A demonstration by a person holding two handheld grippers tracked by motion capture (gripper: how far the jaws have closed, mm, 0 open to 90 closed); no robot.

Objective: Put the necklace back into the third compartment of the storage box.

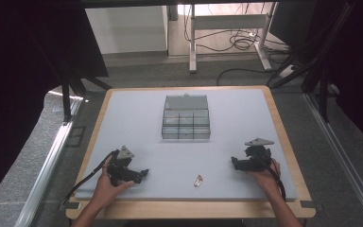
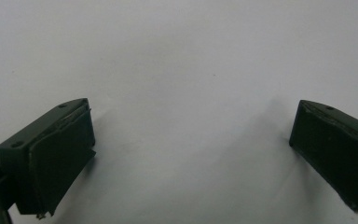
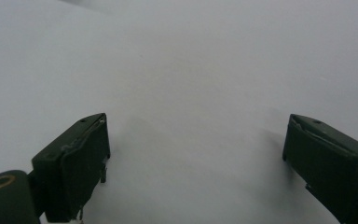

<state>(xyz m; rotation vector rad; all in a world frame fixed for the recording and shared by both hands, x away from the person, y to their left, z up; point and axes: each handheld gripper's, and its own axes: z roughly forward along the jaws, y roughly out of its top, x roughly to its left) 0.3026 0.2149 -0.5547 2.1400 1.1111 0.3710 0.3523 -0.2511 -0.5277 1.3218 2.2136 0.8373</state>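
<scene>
Left hand-held gripper (image 1: 144, 173): low on desk (image 1: 137, 109), jaws wide apart, nothing between.
Small clear item (image 1: 198, 180): near front edge, between both grippers.
Compartment box (image 1: 185, 124): centre, lid up.
Right hand-held gripper (image 1: 233, 163): jaws wide apart, pointing left.
Writing: none readable.

Grey mat (image 1: 137, 123) on table; desk legs (image 1: 192, 45), cables (image 1: 238, 42) behind.

Grey-topped table (image 1: 137, 113) bears compartment box (image 1: 185, 124) and small packet (image 1: 198, 180).
</scene>
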